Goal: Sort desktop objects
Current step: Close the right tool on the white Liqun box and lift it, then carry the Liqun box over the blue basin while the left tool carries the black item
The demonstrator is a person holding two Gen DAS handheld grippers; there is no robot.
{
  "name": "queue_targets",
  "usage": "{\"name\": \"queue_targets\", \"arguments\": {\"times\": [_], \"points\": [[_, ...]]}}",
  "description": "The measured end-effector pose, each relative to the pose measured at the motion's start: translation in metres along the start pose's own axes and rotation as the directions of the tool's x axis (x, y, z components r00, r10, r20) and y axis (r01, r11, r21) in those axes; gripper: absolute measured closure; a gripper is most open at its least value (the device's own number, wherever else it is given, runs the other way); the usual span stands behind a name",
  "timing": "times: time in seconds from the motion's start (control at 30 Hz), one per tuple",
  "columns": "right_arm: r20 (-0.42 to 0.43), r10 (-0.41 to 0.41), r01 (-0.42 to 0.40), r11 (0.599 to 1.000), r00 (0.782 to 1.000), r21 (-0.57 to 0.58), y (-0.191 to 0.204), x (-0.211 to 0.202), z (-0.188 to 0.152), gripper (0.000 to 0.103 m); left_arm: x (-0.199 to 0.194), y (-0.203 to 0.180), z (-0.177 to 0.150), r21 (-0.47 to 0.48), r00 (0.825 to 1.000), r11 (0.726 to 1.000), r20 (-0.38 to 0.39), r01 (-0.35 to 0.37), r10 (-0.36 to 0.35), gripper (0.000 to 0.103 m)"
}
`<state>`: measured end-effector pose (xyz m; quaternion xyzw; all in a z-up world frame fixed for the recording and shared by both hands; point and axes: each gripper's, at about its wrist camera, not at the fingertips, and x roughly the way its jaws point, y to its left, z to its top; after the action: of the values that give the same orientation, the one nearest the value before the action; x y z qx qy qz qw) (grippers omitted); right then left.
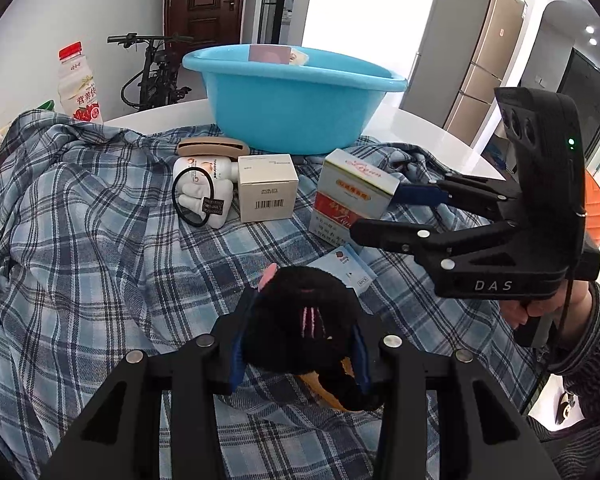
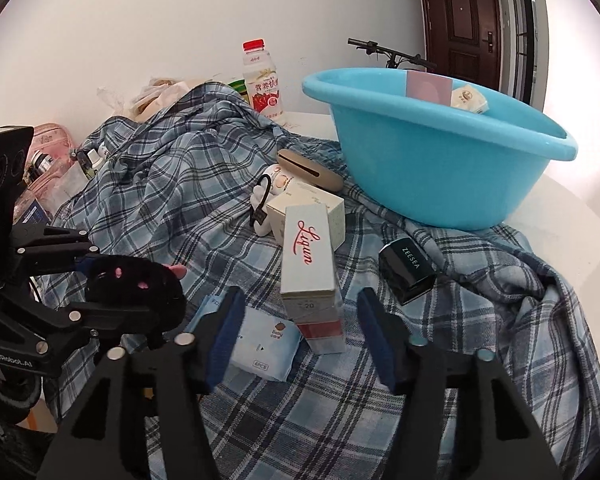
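Mid-sort, with some items already in the blue basin [image 2: 440, 160] at 1 o'clock on the table: a pink card and a small cream packet show above its rim. The left gripper [image 1: 296, 340] is pressed tight on a black plush toy [image 1: 304, 312] with pink stitching, held just above the plaid cloth [image 1: 100, 240]. The right gripper [image 2: 300, 332] has its jaws spread, empty, straddling the near end of the Liqun carton [image 2: 310, 256], pads not touching it as far as I can tell. That carton lies at 12 o'clock from the right wrist, resting on a red-banded box. A baby wipes pack [image 2: 260, 348] is just beside it at 9 o'clock, a black ZEESEA box [image 2: 406, 276] at 3 o'clock. Judged step: plush carried for drop-off, carton being lined up. Next move likely calls for nudging the right jaws forward and squeezing the carton's narrow sides without dragging the box below it, and lifting the plush over the basin rim.
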<state>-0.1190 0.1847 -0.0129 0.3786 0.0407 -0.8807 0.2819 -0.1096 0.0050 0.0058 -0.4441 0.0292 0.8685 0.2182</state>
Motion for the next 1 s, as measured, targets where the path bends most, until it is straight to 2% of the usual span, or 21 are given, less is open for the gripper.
{"name": "queue_targets", "arguments": {"times": [0.07,0.17,0.3,0.57,0.6,0.63,0.67,0.7,1.0], "points": [[0.005,-0.018,0.018,1.000,1.000,-0.012,0.001,0.002,0.001,0.037,0.001,-0.001,-0.001,0.005,1.000,1.000,-0.005,0.002,-0.002,0.060],[0.013,-0.031,0.031,0.999,0.999,-0.038,0.002,0.005,0.004,0.029,0.003,-0.003,-0.001,0.010,1.000,1.000,-0.009,0.007,-0.006,0.060],[0.005,-0.032,0.032,0.999,0.999,-0.043,0.000,0.015,0.008,0.028,0.004,-0.005,0.000,0.016,1.000,1.000,-0.014,0.011,-0.011,0.060],[0.010,-0.010,0.009,1.000,1.000,0.029,-0.014,0.028,0.013,0.028,0.009,-0.004,0.000,0.015,1.000,1.000,-0.029,0.010,-0.009,0.060],[0.013,-0.016,0.015,0.999,1.000,0.033,-0.015,0.028,0.013,0.032,0.010,-0.004,0.000,0.014,0.999,1.000,-0.031,0.010,-0.009,0.060],[0.016,-0.027,0.026,0.999,1.000,0.035,-0.015,0.028,0.013,0.041,0.011,-0.003,0.000,0.012,0.999,1.000,-0.033,0.010,-0.010,0.060],[0.011,-0.041,0.040,0.999,0.999,0.035,-0.016,0.029,0.013,0.071,0.012,-0.004,0.000,0.012,0.999,1.000,-0.034,0.011,-0.011,0.060],[-0.007,-0.038,0.039,0.999,0.999,0.036,-0.017,0.031,0.013,0.081,0.012,-0.004,0.001,0.013,0.999,1.000,-0.035,0.012,-0.012,0.060],[-0.014,-0.016,0.017,0.999,1.000,0.043,-0.018,0.019,0.005,0.082,0.015,-0.010,0.002,0.027,0.999,1.000,-0.043,0.012,-0.011,0.060]]}}
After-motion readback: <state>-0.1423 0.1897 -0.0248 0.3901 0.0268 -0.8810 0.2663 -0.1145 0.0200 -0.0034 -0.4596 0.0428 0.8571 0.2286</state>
